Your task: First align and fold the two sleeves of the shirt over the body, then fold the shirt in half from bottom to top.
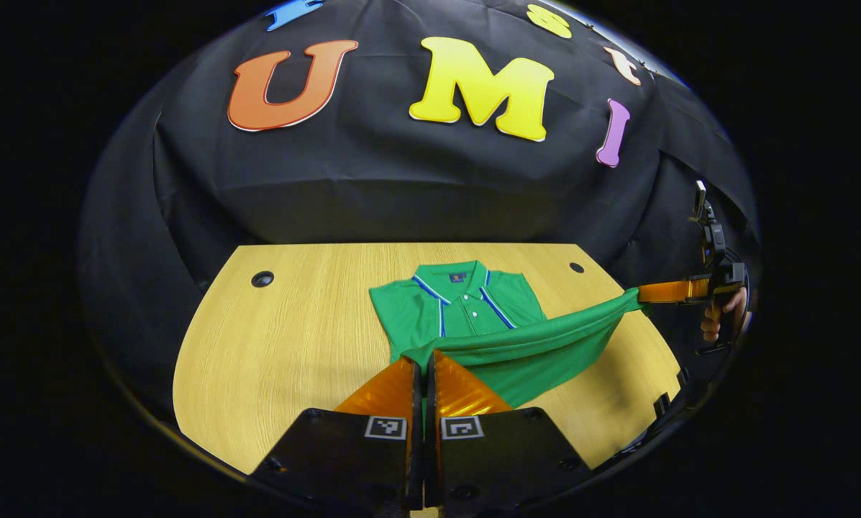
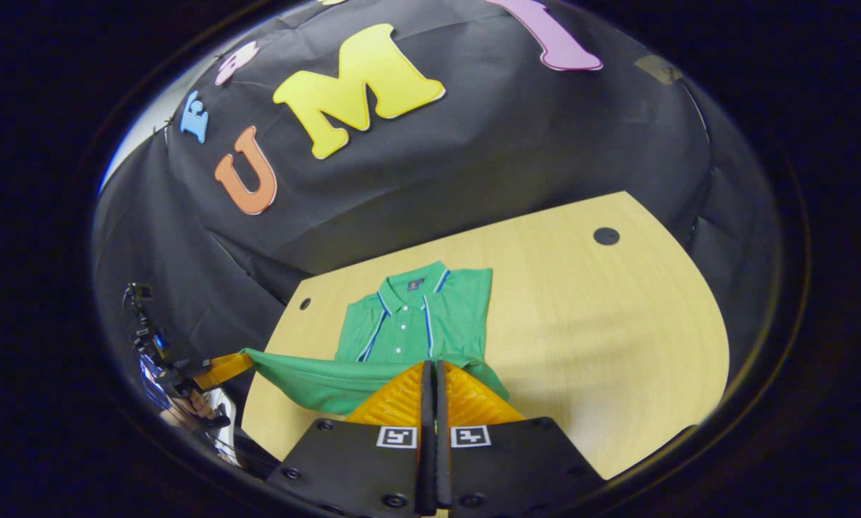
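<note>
Lying collar toward twelve o'clock on the wooden table (image 1: 272,338), the green shirt (image 1: 466,306) has its hem raised and stretched between both tools; the left gripper (image 1: 424,368) and right gripper (image 2: 434,370) each pinch a hem corner, fingers nearly together.
</note>
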